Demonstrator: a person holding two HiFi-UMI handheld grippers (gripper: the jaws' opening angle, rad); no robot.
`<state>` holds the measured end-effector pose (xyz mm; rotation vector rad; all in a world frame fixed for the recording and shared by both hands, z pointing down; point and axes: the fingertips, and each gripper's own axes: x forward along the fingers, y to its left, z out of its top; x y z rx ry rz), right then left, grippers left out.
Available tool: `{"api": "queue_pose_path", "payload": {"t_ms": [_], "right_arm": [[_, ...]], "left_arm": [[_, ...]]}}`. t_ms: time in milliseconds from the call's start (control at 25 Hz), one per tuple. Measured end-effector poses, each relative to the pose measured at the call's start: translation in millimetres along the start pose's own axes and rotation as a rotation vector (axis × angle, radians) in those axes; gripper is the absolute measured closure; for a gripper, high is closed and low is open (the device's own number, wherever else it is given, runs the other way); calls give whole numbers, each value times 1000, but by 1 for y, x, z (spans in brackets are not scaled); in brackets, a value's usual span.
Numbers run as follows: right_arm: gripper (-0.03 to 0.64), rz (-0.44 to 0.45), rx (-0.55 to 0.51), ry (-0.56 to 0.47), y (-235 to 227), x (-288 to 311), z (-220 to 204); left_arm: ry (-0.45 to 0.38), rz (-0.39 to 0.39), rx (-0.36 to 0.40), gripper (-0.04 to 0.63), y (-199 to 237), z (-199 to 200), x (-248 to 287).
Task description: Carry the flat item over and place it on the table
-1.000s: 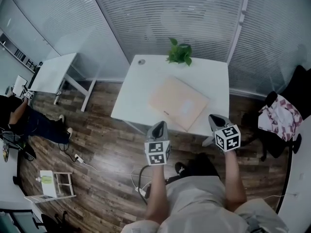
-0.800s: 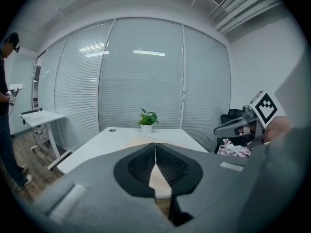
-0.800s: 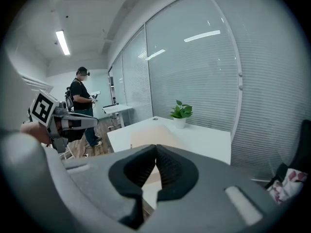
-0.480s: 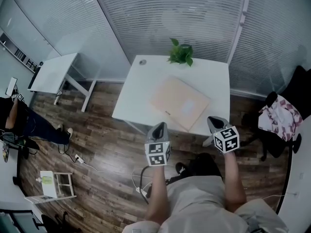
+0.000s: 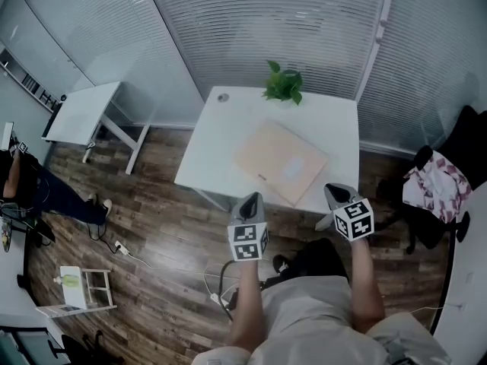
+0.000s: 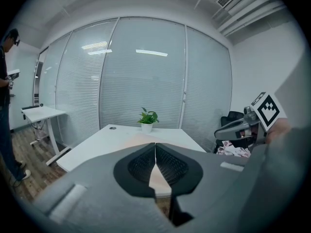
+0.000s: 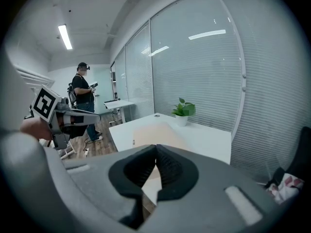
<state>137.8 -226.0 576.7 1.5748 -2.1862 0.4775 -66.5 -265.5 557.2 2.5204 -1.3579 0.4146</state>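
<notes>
A flat tan item (image 5: 280, 160) lies on the white table (image 5: 221, 139), slanted, towards its near right side. It also shows as a pale tan sheet (image 6: 138, 141) in the left gripper view and as a tan sheet (image 7: 153, 132) in the right gripper view. My left gripper (image 5: 249, 198) hangs just short of the table's near edge, shut with nothing in it (image 6: 155, 147). My right gripper (image 5: 335, 192) is level with it near the table's near right corner, also shut and empty (image 7: 155, 149). Neither touches the item.
A potted plant (image 5: 283, 82) stands at the table's far edge. A second white table (image 5: 84, 112) is at the left, with a person (image 5: 30, 188) beyond it. A dark chair with cloth on it (image 5: 437, 185) stands at the right. A small white rack (image 5: 84, 287) and cables lie on the wood floor.
Both grippers have stayed almost still, shut. The person at the far left has moved further towards the left edge.
</notes>
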Motion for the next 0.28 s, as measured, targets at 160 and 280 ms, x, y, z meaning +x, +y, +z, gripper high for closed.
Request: {"api": "queue_pose_path", "payload": {"t_ms": [160,280], "right_arm": [[615,11,-9,6,4,5,1],[615,24,-22,14,9,7,-1]], "left_arm": [[0,10,-9,586,5,1,0],[-3,19,-20,586,8,0,-2]]}}
